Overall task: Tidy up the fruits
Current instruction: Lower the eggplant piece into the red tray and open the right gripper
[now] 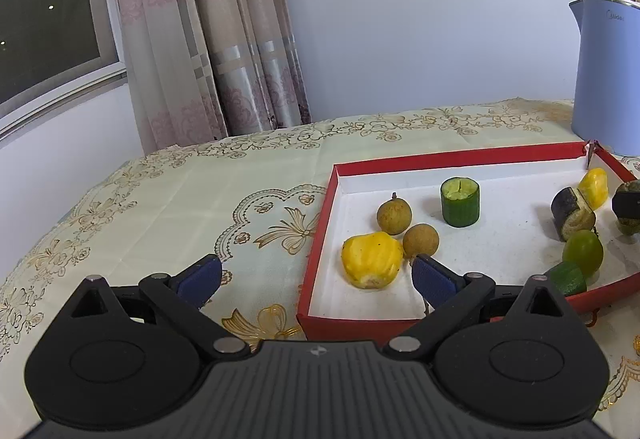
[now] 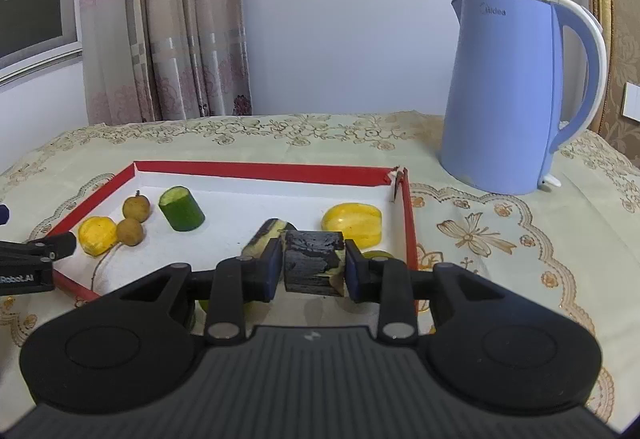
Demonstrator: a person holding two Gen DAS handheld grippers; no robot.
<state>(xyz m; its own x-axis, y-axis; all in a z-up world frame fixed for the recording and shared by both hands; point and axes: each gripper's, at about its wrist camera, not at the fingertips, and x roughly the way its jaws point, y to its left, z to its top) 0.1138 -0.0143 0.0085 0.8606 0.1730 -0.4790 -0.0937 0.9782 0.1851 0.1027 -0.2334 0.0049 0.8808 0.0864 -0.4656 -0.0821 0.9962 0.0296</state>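
Observation:
A red tray with a white floor holds the fruit. My right gripper is shut on a dark-skinned chunk, low over the tray's front right. Behind it lie a second dark piece, a yellow piece and a partly hidden green fruit. At the tray's left are a cucumber stub, two brown longans and a yellow peeled piece. My left gripper is open and straddles the tray's left wall, holding nothing. Its right finger is beside the nearer longan.
A blue electric kettle stands on the tablecloth just behind the tray's right corner. Curtains and a window hang behind the table's far left edge. A gold frame rises at the right. Patterned tablecloth lies left of the tray.

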